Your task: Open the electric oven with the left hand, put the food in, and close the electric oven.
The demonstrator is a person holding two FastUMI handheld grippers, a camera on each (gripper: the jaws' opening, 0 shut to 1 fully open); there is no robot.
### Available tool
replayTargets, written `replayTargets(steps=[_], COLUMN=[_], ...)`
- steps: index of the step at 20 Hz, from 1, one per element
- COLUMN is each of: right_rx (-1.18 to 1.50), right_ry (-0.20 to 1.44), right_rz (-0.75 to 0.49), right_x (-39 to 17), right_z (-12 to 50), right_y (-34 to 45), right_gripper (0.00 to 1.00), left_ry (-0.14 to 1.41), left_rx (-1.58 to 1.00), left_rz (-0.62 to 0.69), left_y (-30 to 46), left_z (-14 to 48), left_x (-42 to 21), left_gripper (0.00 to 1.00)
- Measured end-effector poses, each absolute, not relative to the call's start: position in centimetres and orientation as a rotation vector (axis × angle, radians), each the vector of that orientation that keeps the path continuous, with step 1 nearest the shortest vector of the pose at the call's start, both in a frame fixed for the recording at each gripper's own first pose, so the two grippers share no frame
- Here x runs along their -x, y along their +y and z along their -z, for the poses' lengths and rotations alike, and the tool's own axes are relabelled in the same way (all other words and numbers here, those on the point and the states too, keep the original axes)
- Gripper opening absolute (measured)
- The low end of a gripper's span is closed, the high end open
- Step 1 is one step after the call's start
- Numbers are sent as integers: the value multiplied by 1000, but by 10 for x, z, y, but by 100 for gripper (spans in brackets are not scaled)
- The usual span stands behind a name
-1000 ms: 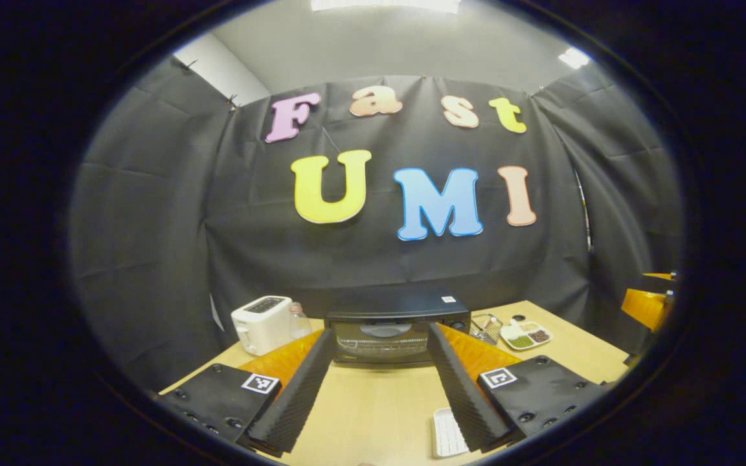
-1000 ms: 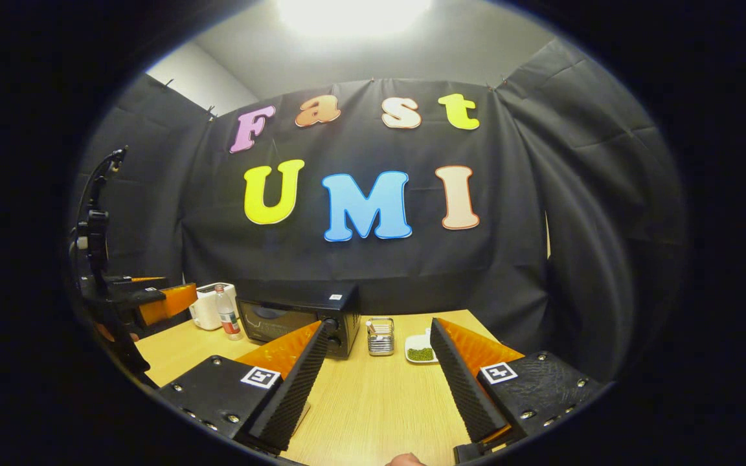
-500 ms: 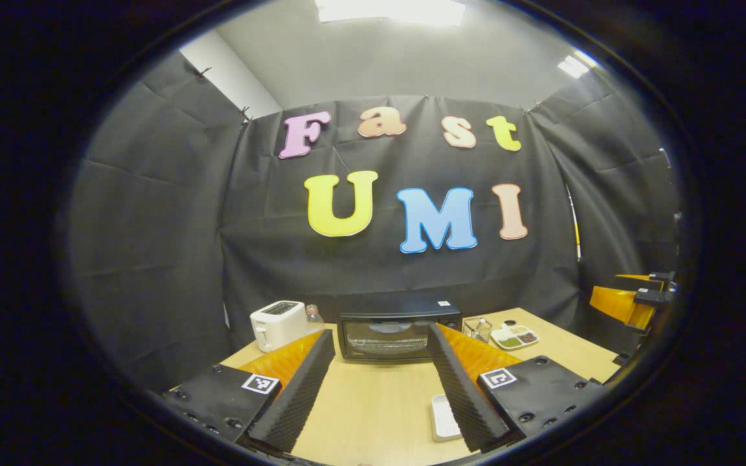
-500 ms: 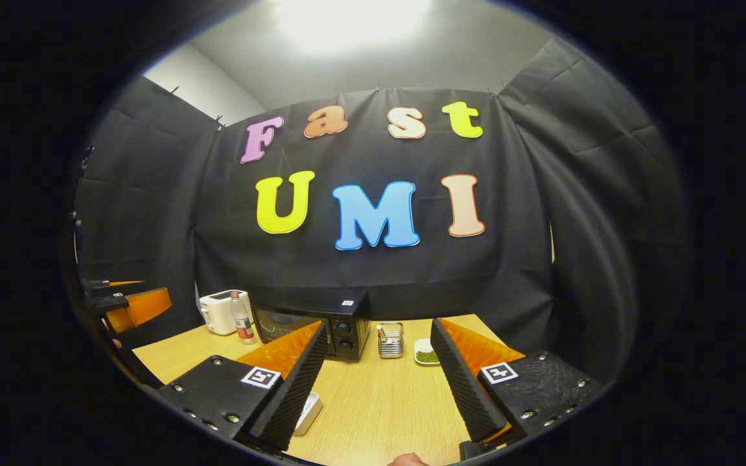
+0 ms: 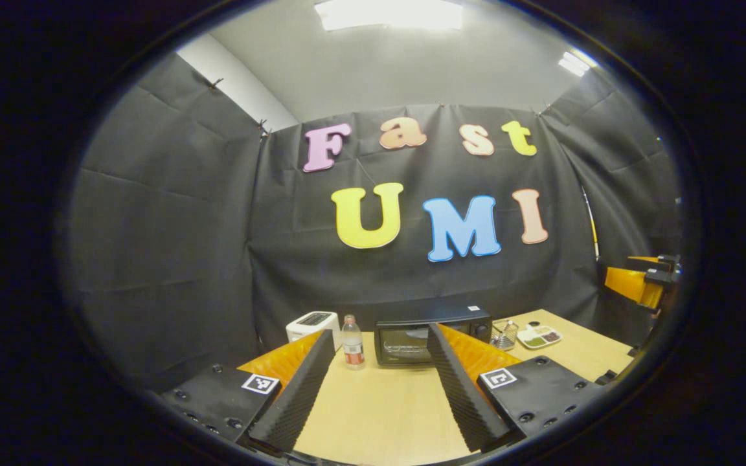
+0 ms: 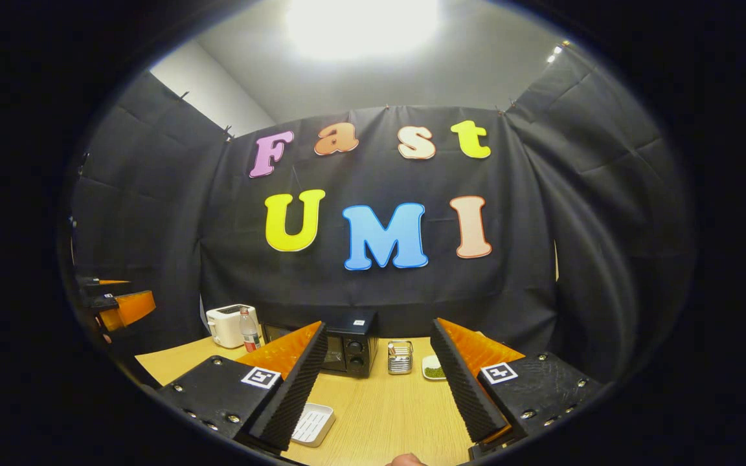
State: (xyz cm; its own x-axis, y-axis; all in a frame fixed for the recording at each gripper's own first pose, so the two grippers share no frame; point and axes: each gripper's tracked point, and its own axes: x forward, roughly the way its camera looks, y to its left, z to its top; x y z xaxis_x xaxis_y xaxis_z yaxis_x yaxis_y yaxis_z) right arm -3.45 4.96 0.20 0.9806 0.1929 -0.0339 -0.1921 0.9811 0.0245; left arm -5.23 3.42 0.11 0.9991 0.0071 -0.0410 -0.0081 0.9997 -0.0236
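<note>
At the far side of the wooden table [image 5: 379, 408], against the black cloth wall — electric oven [image 5: 431, 333], door closed, partly hidden in the left gripper view by that gripper's right finger. Left gripper [image 5: 376, 382] held above the near part of the table, fingers spread wide, nothing between them, well short of the oven. Just left of the oven, a clear bottle [image 5: 351, 343] with a red label, upright; behind it and further left, a white toaster [image 5: 311, 325]. Right of the oven, a small wire basket [image 5: 504, 334], then a white divided dish [image 5: 539, 336] with green and dark fillings.

In the right gripper view, right gripper [image 6: 378, 382] likewise released and empty, hovering over the near table edge. Between its fingers farther off: the oven's knob end [image 6: 355, 349], the wire basket [image 6: 400, 357], the dish's green part [image 6: 434, 369]. On the table beside its left finger, a white ribbed tray [image 6: 313, 424] — contents not discernible. At the very bottom edge, a fingertip [image 6: 404, 460] of the person. Far left in this view, the other gripper [image 6: 120, 304], raised off the table.
</note>
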Motion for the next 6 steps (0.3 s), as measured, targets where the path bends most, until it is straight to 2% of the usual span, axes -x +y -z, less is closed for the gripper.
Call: replayTargets(steps=[6], right_rx=[-12], right_ry=[17], right_rz=[-201], right_x=[34], right_z=[-13], right_y=[57], right_gripper=[97], left_ry=[46], left_rx=[44], left_rz=[-15], left_y=[47], left_z=[0], left_x=[58], left_gripper=[100])
